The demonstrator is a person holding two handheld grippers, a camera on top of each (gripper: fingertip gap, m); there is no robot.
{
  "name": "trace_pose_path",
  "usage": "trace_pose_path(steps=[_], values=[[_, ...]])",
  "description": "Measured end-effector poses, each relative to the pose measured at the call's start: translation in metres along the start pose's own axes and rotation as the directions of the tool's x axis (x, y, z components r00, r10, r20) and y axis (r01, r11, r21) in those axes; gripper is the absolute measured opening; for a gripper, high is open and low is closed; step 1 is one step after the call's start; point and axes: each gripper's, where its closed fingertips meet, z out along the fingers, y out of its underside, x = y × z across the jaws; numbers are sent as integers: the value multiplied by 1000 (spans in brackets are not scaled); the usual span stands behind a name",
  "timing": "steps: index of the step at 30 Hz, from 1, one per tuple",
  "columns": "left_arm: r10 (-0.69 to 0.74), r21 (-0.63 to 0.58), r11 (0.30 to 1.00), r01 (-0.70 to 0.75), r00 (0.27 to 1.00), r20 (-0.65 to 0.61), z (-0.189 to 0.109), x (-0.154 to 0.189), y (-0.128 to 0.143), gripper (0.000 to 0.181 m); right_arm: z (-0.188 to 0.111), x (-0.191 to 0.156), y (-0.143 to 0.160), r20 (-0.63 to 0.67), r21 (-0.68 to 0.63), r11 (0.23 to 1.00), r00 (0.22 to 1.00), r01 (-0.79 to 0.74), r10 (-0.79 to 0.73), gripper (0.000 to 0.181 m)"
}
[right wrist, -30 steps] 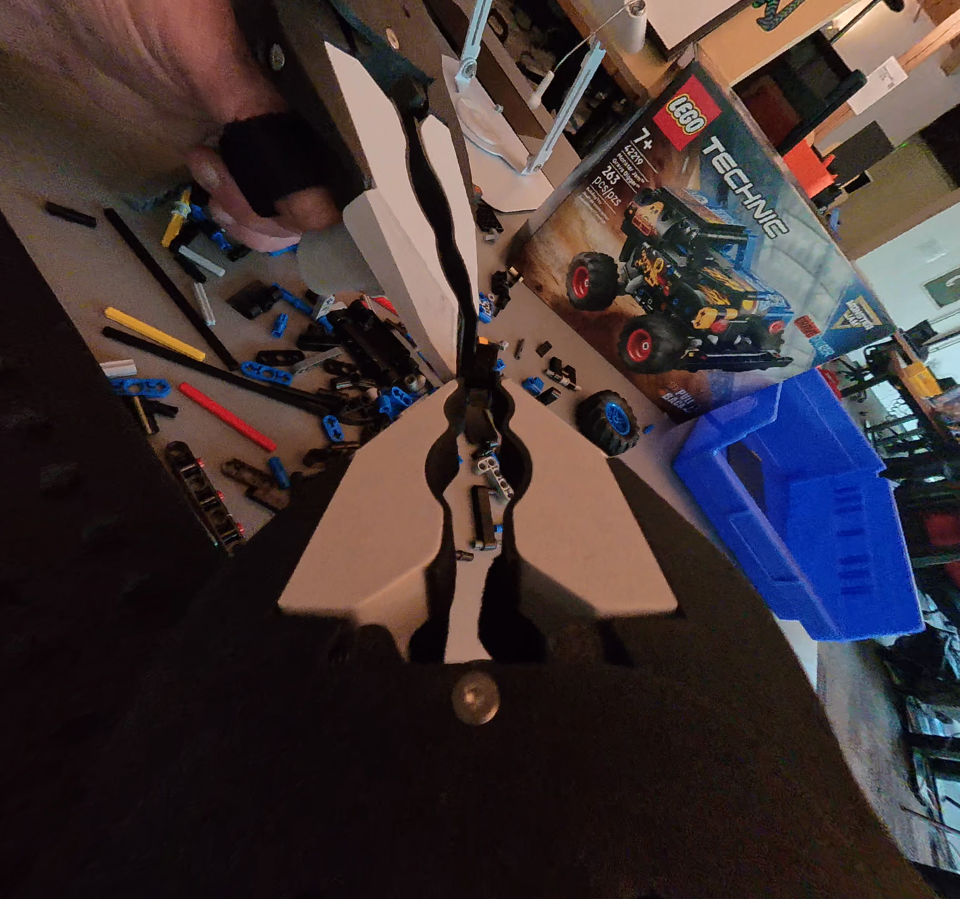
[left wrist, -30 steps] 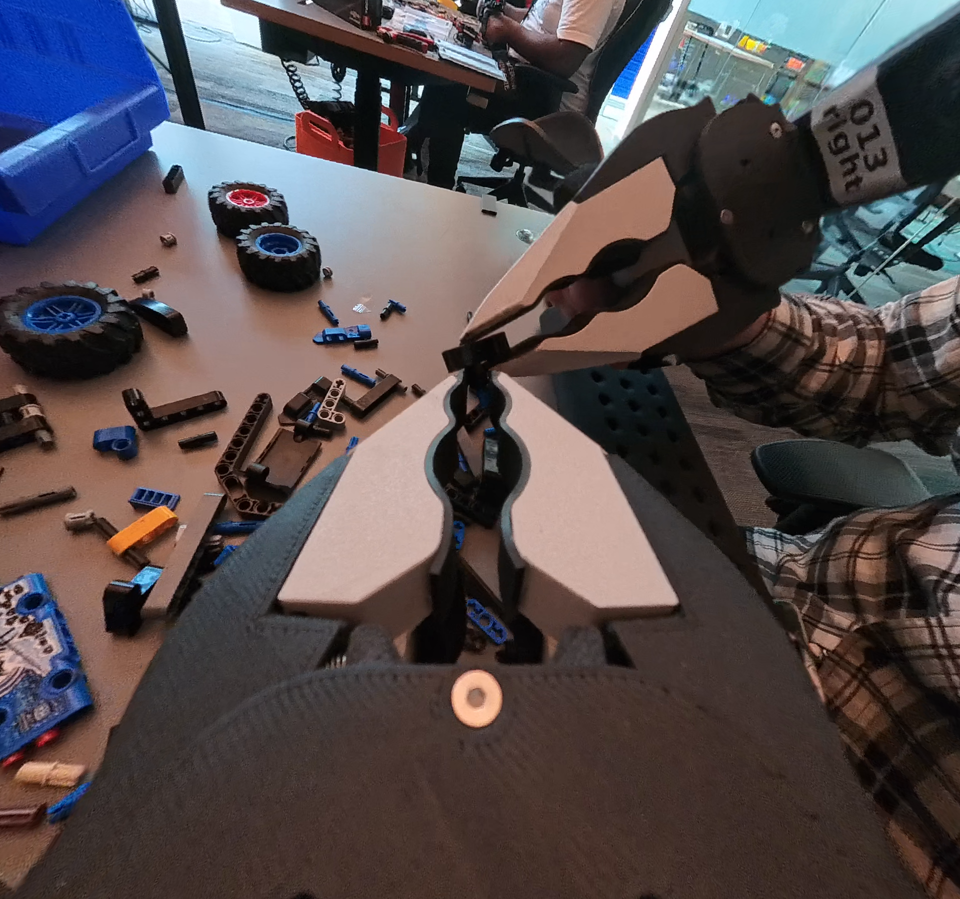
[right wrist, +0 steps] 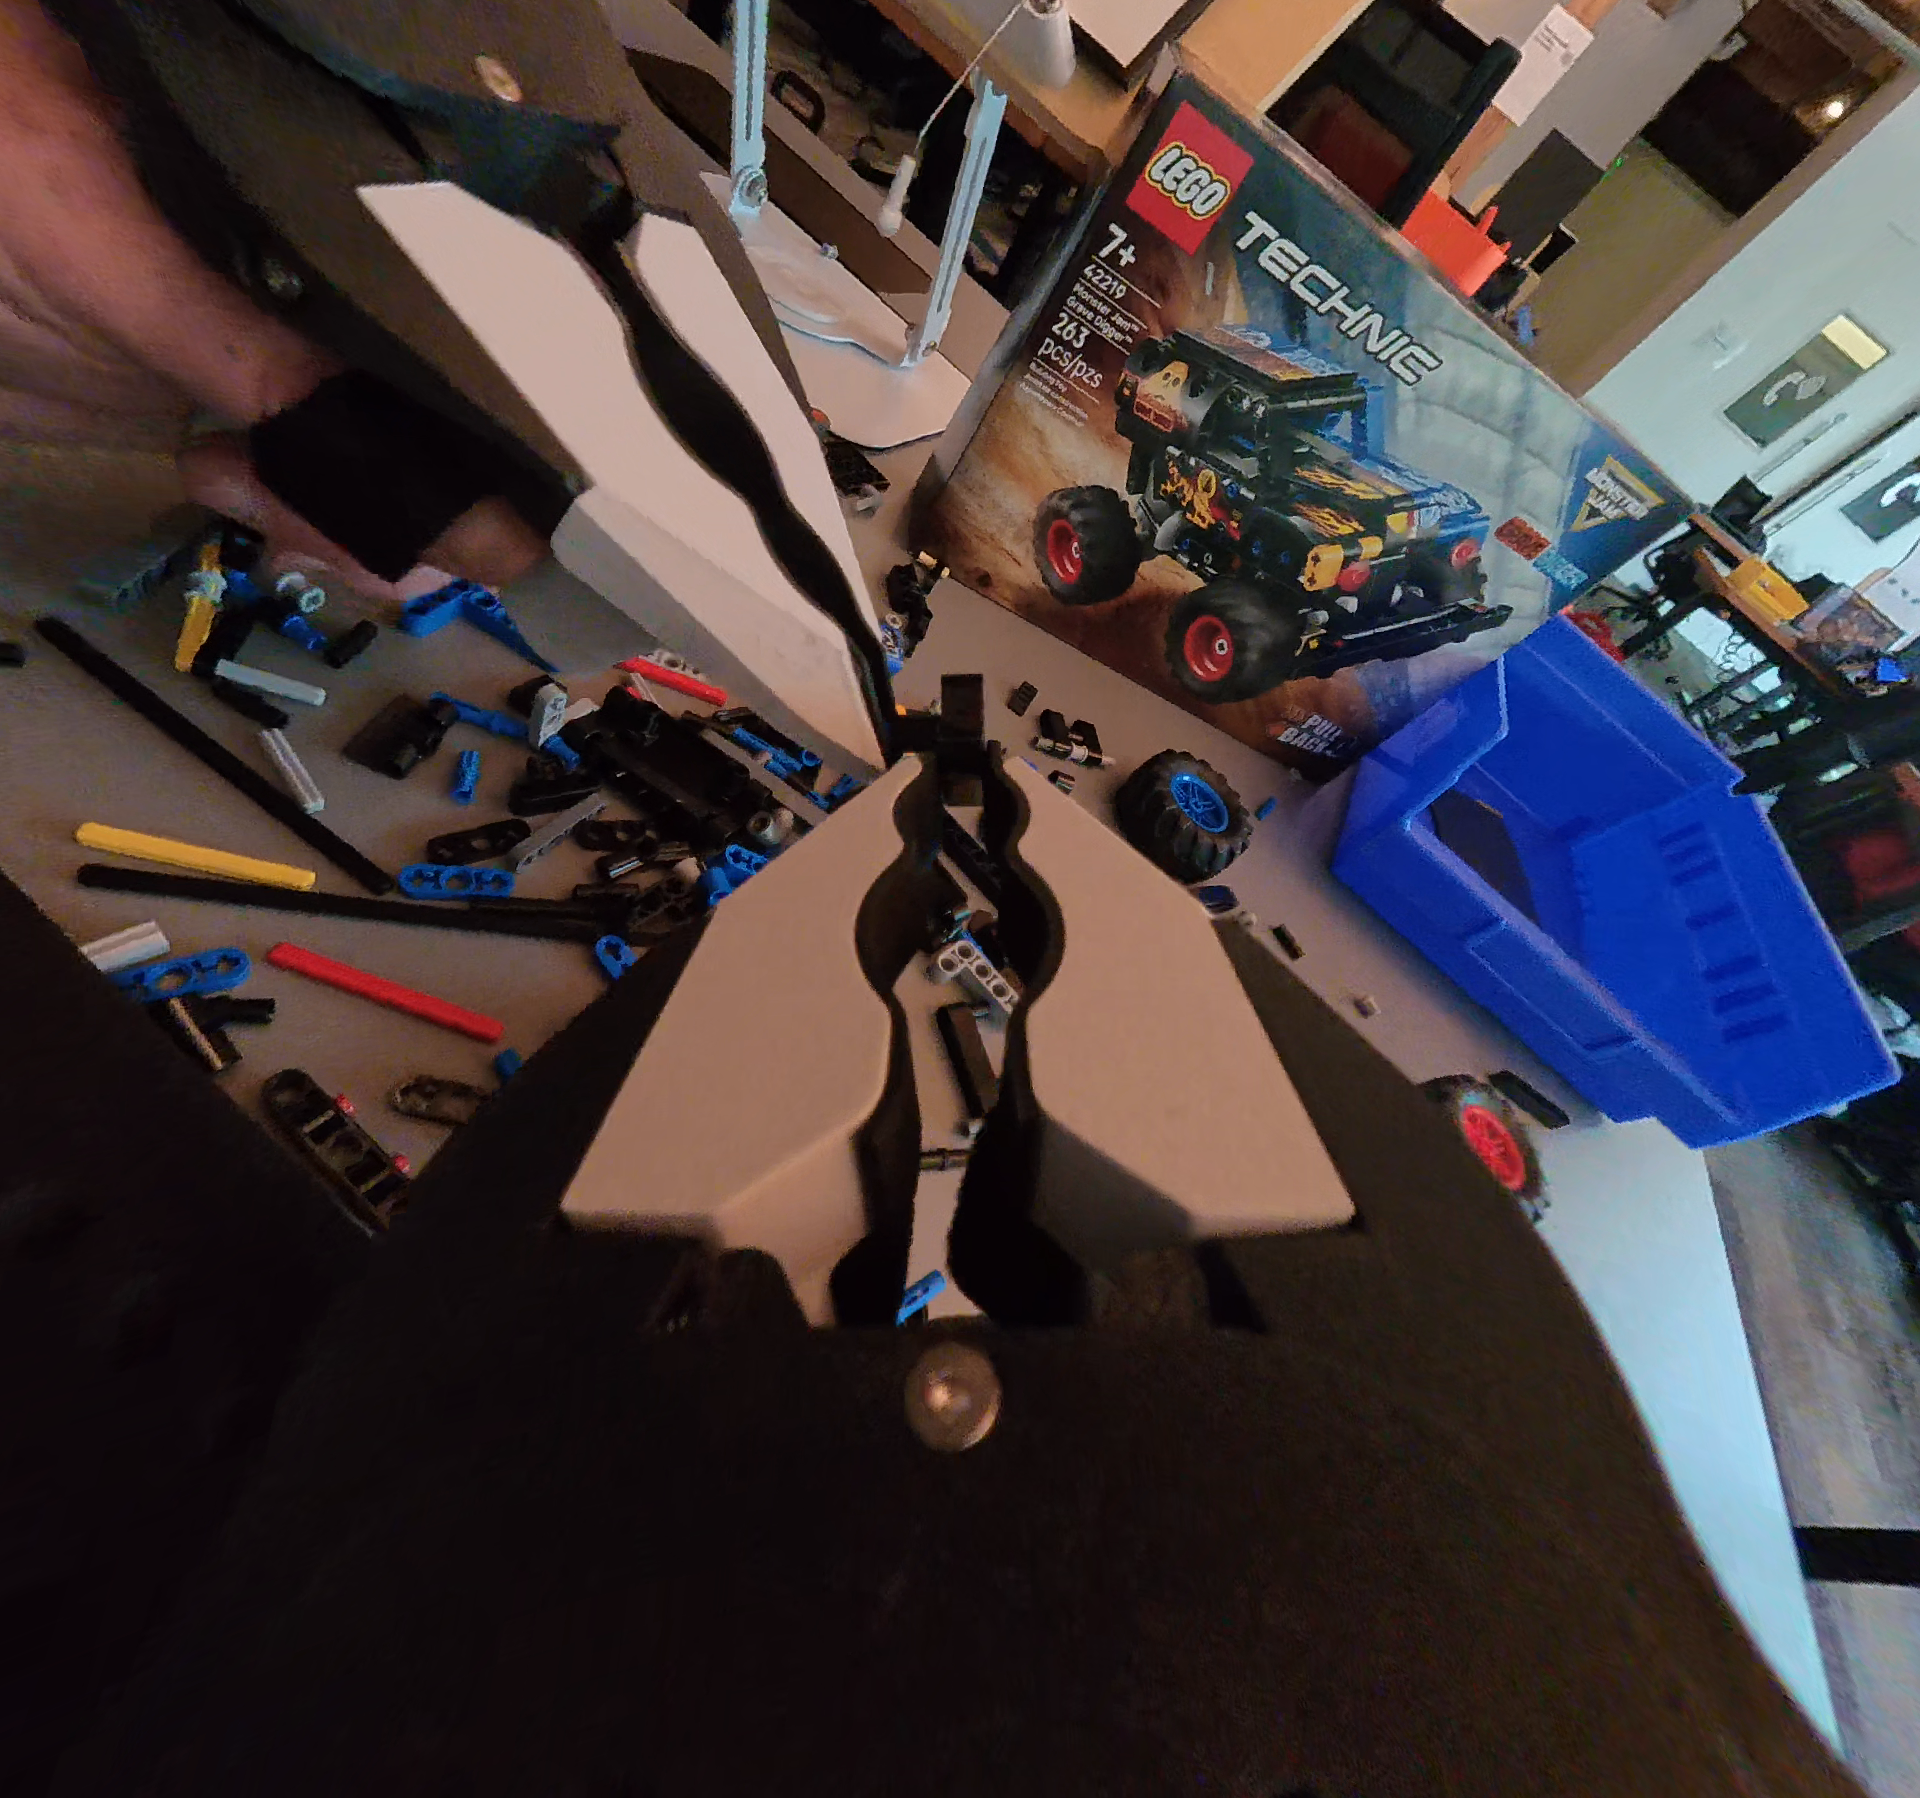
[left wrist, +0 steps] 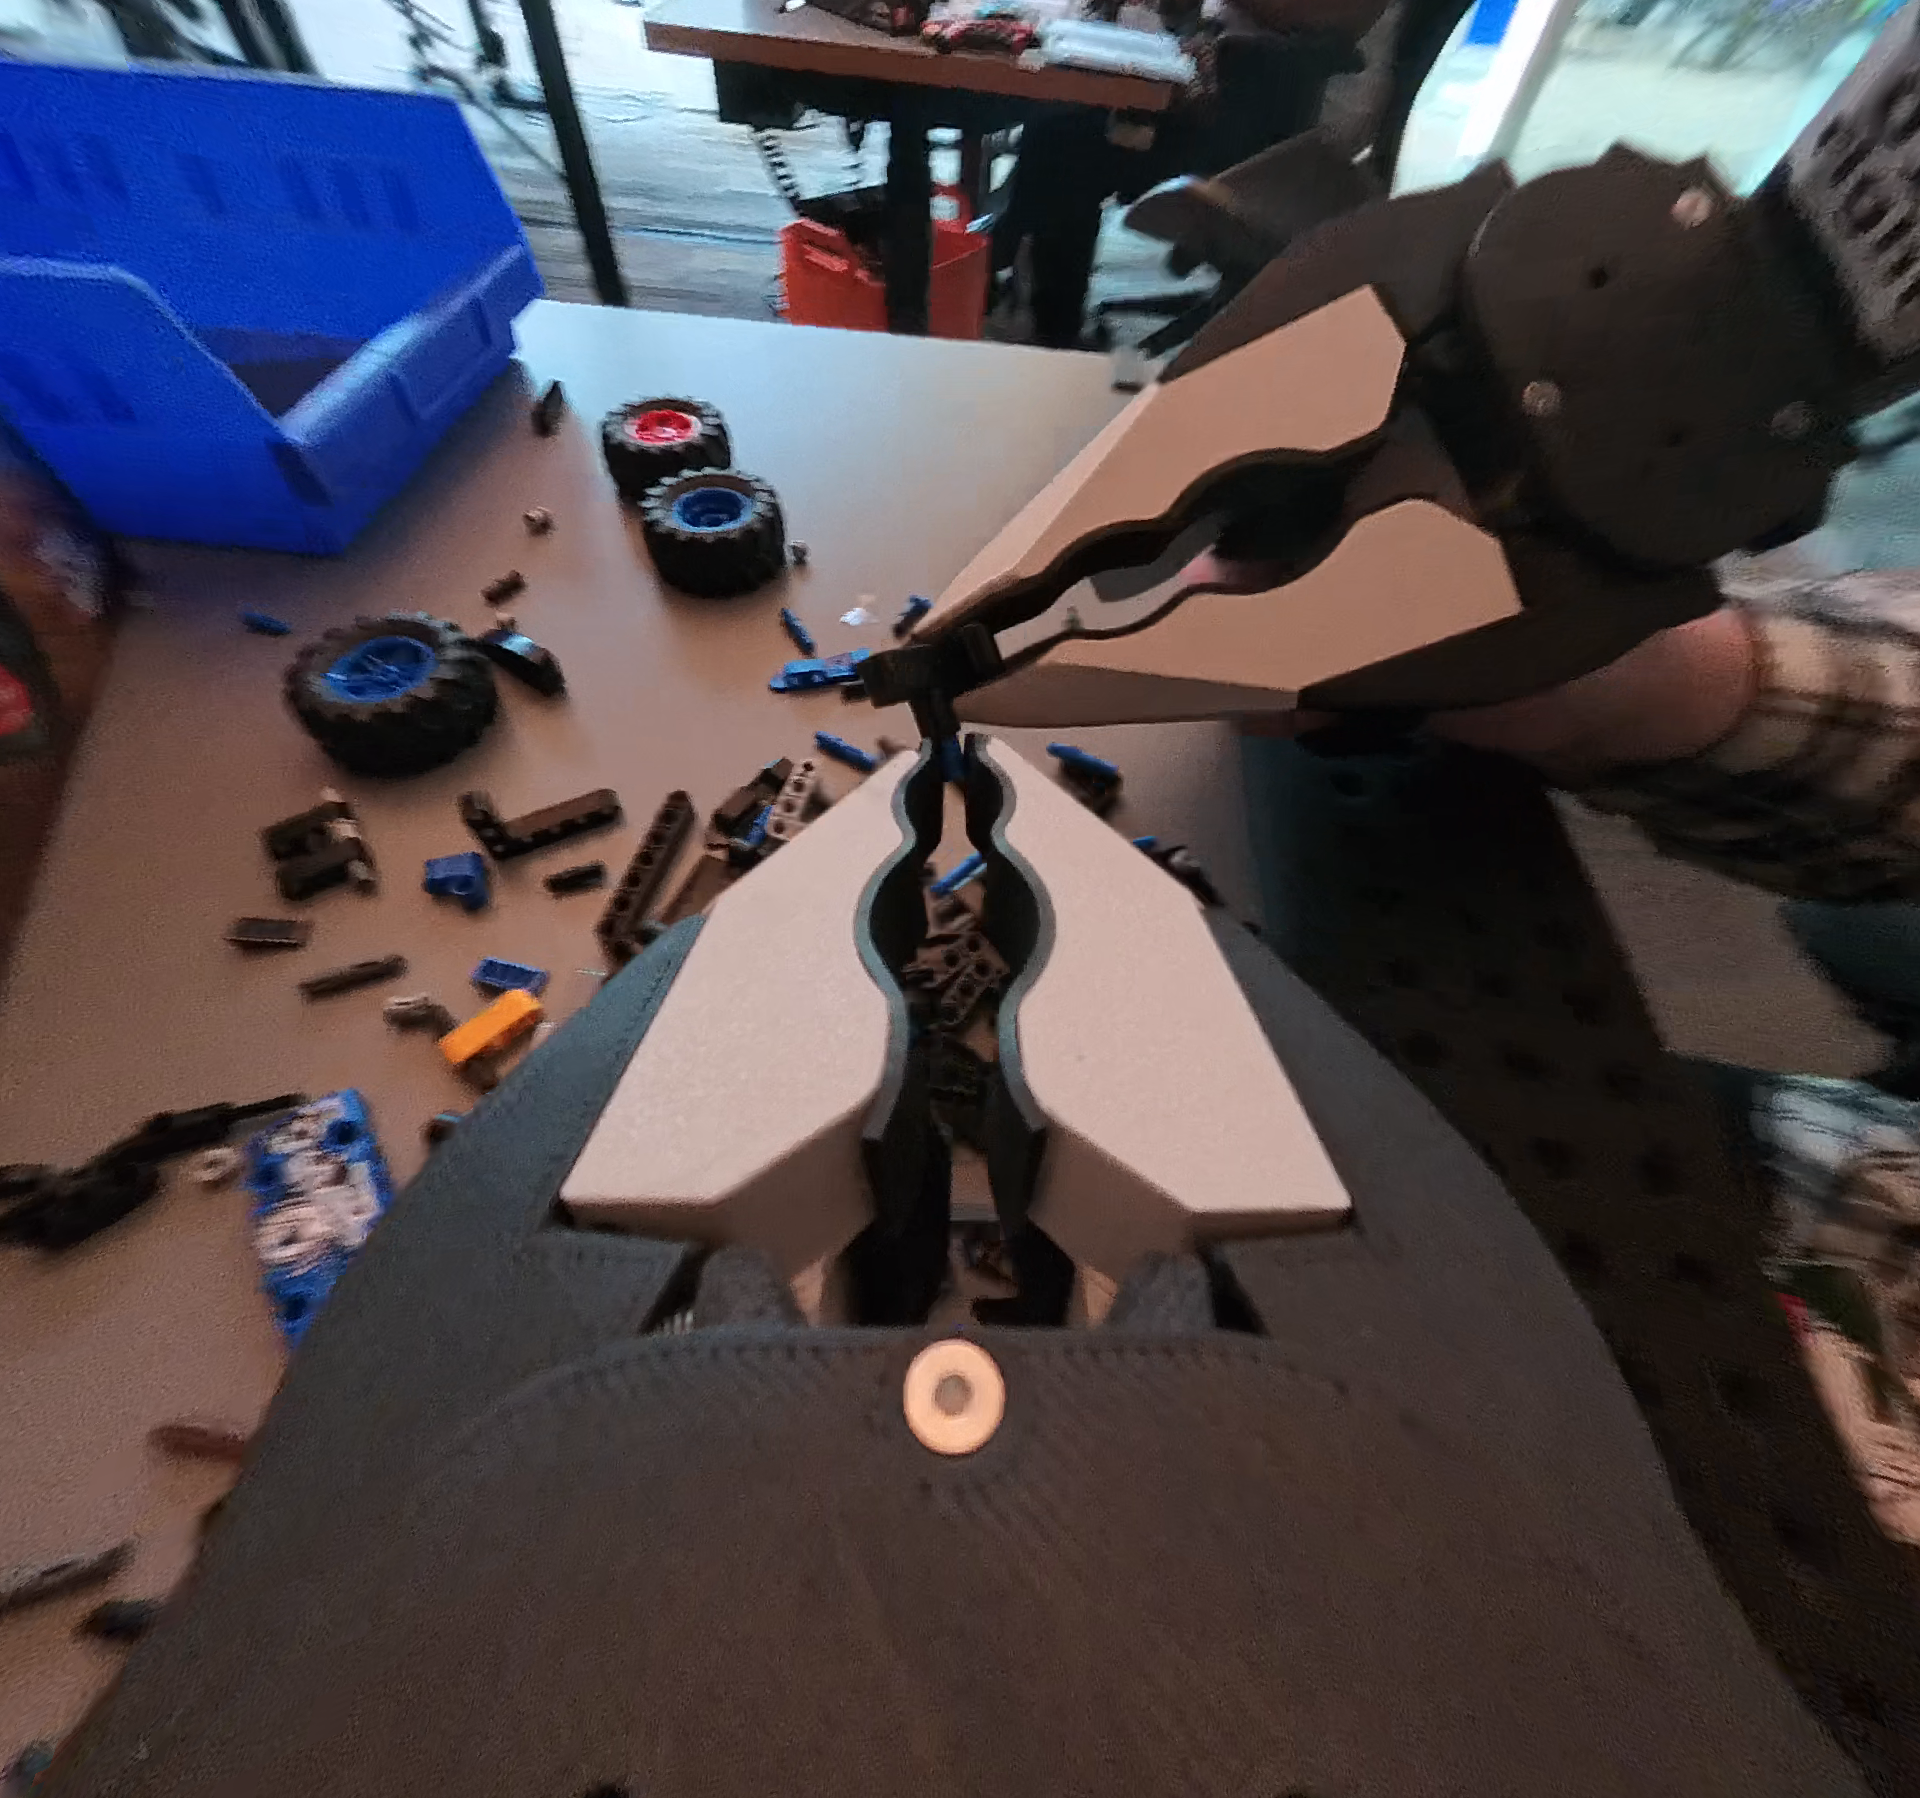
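Both grippers have lifted a little off the tabletop [left wrist: 935,377], tips staying together. The left gripper [left wrist: 943,756] has its jaws clamped on a small blue pin [left wrist: 948,761]; the right gripper [left wrist: 940,668] has its jaws clamped on a small black connector piece [left wrist: 920,673] that touches the pin's top end. Both parts hang in the air above loose black and blue building pieces [left wrist: 644,855], with three toy wheels [left wrist: 712,527] and a blue bin [left wrist: 239,294] farther off to the left.
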Motion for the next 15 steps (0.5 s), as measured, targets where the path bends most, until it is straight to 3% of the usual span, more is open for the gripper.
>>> trace_pose_path(steps=[4,6,8,10,12,13,15], values=[[223,-99,973,-209,960,168,-1,-6,2,2,4,2,1,-7,-4,998,998,-64,64,5],[248,-116,966,-229,951,185,-2,-7,2,1,6,2,1,-2,-5,996,996,-93,93,5],[353,-165,929,-331,926,136,3,15,8,2,4,29,14,-116,-38,989,983,-144,139,5],[470,-269,871,-411,857,213,6,2,18,2,3,35,15,-35,5,964,963,-267,267,5],[290,-190,947,-259,944,159,1,-7,11,2,6,16,9,19,5,979,979,-202,202,5],[240,-110,968,-227,963,120,-4,-4,1,2,6,11,6,33,21,982,982,-189,188,5],[206,-89,977,-194,967,150,-11,-11,0,1,5,14,6,50,35,972,972,-231,229,5]])
